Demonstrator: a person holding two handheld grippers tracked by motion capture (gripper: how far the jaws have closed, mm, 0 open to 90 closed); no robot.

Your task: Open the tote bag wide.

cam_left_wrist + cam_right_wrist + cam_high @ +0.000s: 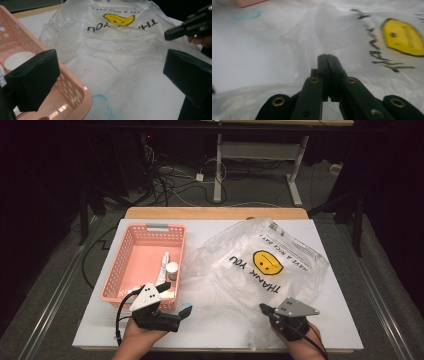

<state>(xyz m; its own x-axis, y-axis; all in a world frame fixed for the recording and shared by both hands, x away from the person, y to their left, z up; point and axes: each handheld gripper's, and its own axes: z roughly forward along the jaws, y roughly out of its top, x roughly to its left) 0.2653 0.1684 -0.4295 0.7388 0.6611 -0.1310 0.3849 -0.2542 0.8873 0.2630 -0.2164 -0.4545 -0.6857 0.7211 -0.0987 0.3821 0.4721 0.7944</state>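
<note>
Plastic bag (255, 270): clear, crumpled, printed with a yellow face and "THANK YOU"; spread over the middle and right of the white surface (100, 327), just beside the pink basket (130, 265).
Right gripper (263, 308): at the bag's near edge; fingers (329, 62) pressed fully together, tips lying against the film; pinch on the plastic impossible to tell.
Left gripper (176, 299): near the basket's near corner; fingers (32, 77) wide apart, holding nothing.
Basket contents: small white cup (172, 268), white tube (163, 267).
</note>
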